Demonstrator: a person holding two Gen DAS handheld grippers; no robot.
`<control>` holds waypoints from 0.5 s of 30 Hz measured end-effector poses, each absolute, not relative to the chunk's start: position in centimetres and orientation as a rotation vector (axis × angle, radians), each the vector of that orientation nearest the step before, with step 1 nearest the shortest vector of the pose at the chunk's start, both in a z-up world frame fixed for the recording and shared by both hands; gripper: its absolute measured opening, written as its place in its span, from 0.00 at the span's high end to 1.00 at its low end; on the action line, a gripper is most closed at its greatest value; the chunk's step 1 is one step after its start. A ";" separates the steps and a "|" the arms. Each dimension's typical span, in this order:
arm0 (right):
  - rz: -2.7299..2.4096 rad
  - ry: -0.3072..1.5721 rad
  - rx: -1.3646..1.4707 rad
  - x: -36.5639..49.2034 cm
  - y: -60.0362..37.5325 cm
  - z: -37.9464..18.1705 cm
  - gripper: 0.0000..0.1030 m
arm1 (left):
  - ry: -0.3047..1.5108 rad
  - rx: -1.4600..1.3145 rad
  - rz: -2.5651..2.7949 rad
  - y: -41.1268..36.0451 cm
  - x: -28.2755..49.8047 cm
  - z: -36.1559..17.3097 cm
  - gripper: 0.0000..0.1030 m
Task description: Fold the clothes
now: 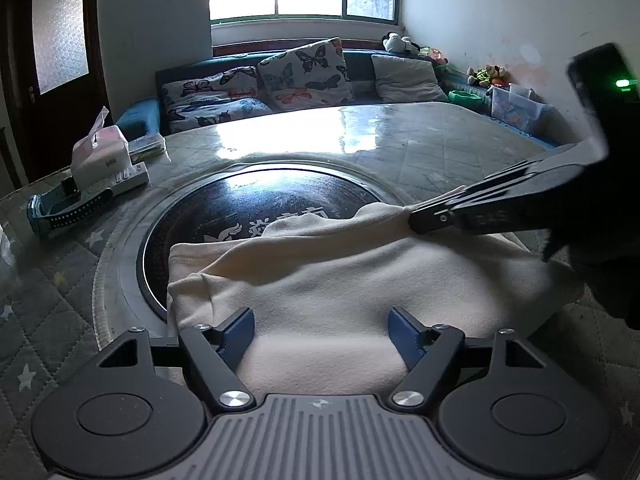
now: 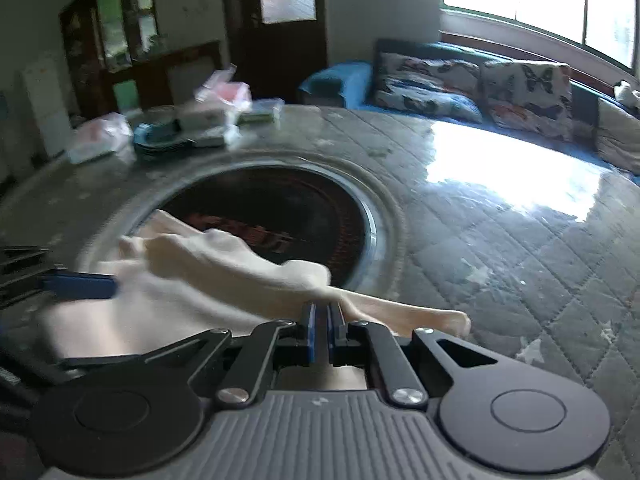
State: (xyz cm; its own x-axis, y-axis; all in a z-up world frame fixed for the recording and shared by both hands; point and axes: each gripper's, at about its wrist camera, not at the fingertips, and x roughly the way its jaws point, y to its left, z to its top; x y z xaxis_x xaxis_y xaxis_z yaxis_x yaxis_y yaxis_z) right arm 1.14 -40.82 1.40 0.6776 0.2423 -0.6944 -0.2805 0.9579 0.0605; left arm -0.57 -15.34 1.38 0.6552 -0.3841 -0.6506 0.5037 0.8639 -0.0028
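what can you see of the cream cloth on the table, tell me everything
The cream cloth is a soft, fleece-like piece, plain and off-white, lying rumpled and partly folded on the quilted table, its far edge overlapping the dark round inset. The right gripper is shut on a pinched edge, drawing a ridge up across the fabric. The left gripper stands open just above the near part, its blue pads apart and not pinching the cloth. Whether it is a garment or a towel cannot be told.

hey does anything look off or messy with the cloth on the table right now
One thing: the cream cloth lies bunched and wrinkled, partly draped over the dark round inset in the table rather than flat. The right gripper is pinching one stretched edge; the left gripper is open over it. Nothing looks spilled or damaged.
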 end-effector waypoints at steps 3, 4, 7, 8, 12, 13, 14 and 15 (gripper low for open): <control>0.285 0.775 -0.035 1.7 -41.2 1.3 0.96 | 0.692 0.177 -0.507 -15.4 -0.5 1.3 0.22; 0.283 0.775 -0.042 1.8 -41.1 1.4 0.96 | 0.692 0.175 -0.507 -15.4 -0.5 1.3 0.22; 0.283 0.765 -0.061 1.8 -40.7 2.2 0.94 | 0.689 0.173 -0.510 -15.3 -0.5 1.4 0.20; 0.283 0.760 -0.066 1.8 -40.6 2.5 0.94 | 0.689 0.172 -0.512 -15.2 -0.5 1.4 0.19; 0.368 0.748 -0.074 1.6 -39.1 3.9 0.91 | 0.687 0.155 -0.514 -14.8 -0.4 1.6 0.12; 0.391 0.745 -0.076 1.6 -38.8 4.2 0.88 | 0.688 0.149 -0.515 -14.7 -0.4 1.7 0.12; 0.417 0.748 -0.084 1.7 -38.1 4.4 0.87 | 0.690 0.143 -0.516 -14.6 -0.4 1.7 0.12; 0.439 0.753 -0.091 1.9 -37.6 4.4 0.85 | 0.689 0.142 -0.517 -14.5 -0.4 1.8 0.12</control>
State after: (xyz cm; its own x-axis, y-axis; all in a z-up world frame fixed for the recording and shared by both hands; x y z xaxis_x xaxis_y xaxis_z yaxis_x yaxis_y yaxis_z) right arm 1.86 -37.60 4.36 0.6439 0.3527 -0.6789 -0.4167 0.9059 0.0754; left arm -0.42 -14.49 1.79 0.6524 -0.4077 -0.6389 0.4995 0.8653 -0.0421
